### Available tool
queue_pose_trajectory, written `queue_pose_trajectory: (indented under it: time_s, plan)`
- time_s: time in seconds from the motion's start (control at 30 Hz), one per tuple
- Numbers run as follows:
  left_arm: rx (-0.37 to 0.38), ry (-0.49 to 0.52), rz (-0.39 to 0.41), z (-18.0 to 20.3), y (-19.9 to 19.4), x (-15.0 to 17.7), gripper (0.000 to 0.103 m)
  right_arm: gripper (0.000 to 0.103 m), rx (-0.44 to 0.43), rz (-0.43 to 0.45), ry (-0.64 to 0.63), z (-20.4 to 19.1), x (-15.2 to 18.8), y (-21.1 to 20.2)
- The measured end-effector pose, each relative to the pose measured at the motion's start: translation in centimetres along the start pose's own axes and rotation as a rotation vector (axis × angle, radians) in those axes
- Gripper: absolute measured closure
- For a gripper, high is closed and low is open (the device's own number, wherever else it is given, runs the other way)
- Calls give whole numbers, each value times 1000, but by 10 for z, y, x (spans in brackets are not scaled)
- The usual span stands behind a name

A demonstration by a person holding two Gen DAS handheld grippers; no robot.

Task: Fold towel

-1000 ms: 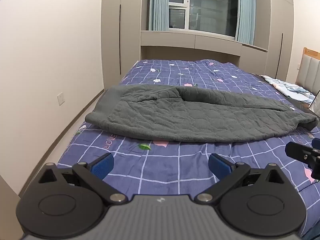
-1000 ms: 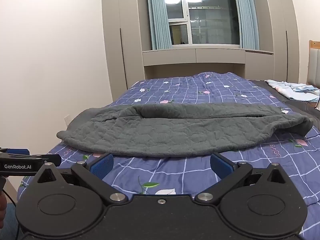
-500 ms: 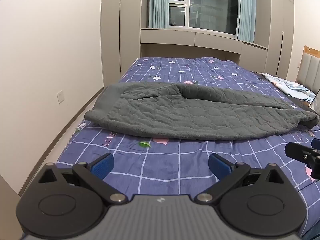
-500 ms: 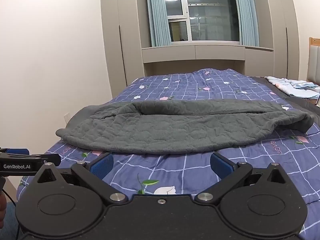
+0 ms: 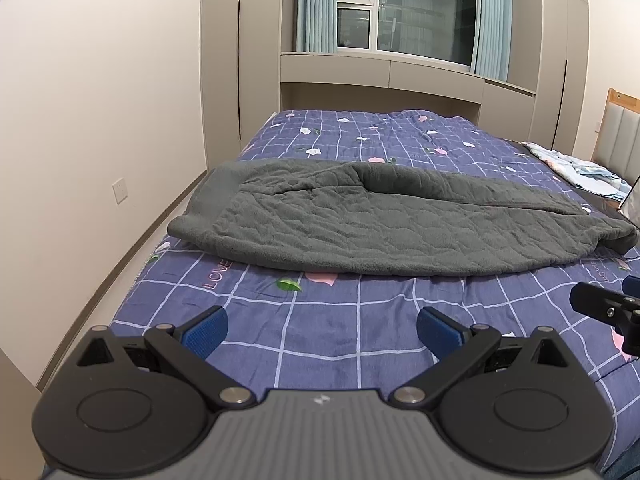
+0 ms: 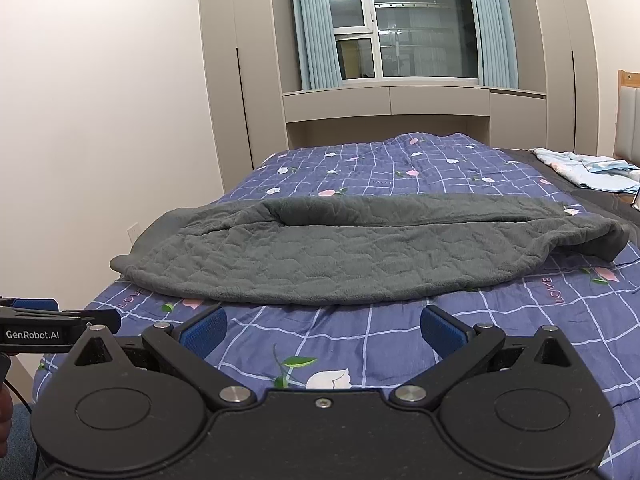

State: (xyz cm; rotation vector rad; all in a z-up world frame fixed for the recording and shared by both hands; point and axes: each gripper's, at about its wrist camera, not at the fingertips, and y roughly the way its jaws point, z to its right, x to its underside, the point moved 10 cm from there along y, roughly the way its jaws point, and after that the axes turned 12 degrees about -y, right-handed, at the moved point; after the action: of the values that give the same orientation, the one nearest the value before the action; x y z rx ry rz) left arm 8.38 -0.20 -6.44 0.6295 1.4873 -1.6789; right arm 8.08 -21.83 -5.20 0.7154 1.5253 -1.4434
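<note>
A dark grey quilted fleece towel (image 5: 400, 232) lies loosely folded across the bed with the blue checked, flower-printed cover (image 5: 360, 320), spread from 9 to 3 o'clock ahead of both tools. The left gripper (image 5: 322, 330) hovers over the bare cover near the towel's front edge, its blue-padded fingers (image 5: 206, 330) wide apart and empty. The right gripper (image 6: 324, 330) does likewise, fingers (image 6: 440, 330) spread. A pale blue crumpled cloth (image 6: 588, 172) rests at 2 o'clock.
</note>
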Motion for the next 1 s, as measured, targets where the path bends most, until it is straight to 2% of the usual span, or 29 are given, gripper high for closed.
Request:
queue_pose_trajectory:
  time_s: [1.0]
  plan:
    - [1,-13,-24,-3,4,3,1,0,1,-17,-1,-1,3,3]
